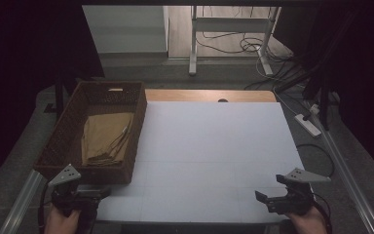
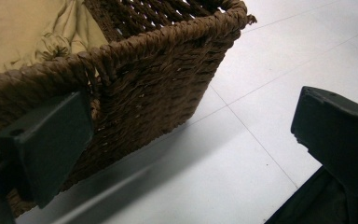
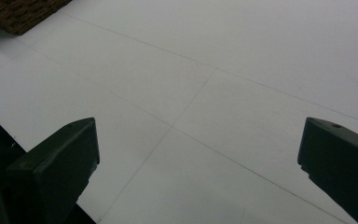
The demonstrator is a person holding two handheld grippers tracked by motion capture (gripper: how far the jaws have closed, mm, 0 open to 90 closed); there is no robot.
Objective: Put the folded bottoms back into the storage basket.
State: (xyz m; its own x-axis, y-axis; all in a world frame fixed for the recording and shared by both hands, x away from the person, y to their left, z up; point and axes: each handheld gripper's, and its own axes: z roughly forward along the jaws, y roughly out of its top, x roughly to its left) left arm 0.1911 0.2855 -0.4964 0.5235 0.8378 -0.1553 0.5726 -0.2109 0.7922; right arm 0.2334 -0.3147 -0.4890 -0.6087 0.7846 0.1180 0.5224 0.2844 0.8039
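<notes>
Resting folded in the woven wicker basket (image 1: 68, 127), tan cloth (image 1: 106, 137); both grippers' jaws apart, empty.

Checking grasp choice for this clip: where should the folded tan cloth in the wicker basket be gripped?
Probably from above, at the rumpled near edge of the folded tan cloth. It lies flat inside the brown woven wicker basket, whose tall walls block side approach. The open left gripper is closest.

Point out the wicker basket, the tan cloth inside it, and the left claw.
wicker basket (image 1: 137, 127): high view, on its right wall.
tan cloth (image 1: 104, 136): high view, middle of the folded fabric.
left claw (image 2: 191, 140): left gripper view, midway between its two open jaws, by the basket's corner.
</notes>
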